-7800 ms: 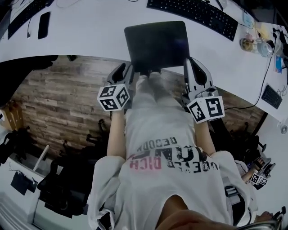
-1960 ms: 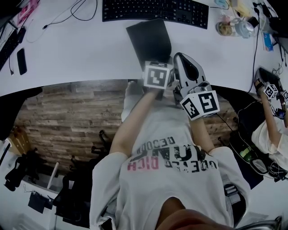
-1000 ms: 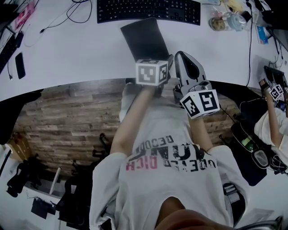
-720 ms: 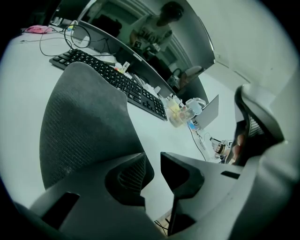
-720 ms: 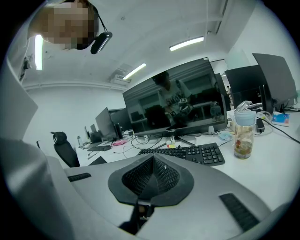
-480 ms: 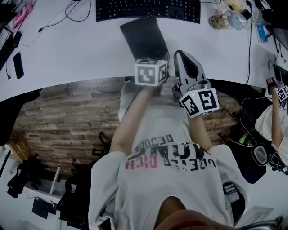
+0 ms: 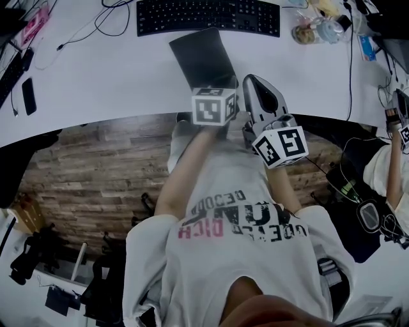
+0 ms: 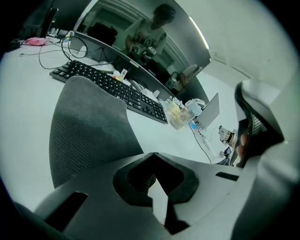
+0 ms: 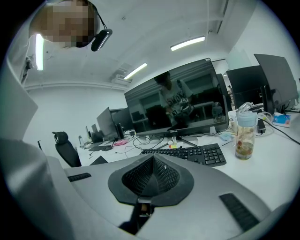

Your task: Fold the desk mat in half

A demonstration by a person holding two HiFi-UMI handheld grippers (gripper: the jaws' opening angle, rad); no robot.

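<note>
- The desk mat [image 7: 203, 59] lies as a narrow dark panel on the white desk [image 7: 96, 76], just in front of the keyboard [image 7: 208, 16]. In the earliest picture it lay much wider.
- The left gripper [image 8: 152, 161] sits at the mat's near edge. Its jaws have just been closing and now meet, with nothing seen between them.
- The right gripper [image 9: 153, 164], beside it, has its jaws together and sits where it did a second ago.

- Head view: steeply down from overhead onto the near edge of the white worktop [image 7: 96, 76].
- Both gripper views: low and close over it, facing the long black keyboard [image 8: 112, 89], which all three share.
</note>
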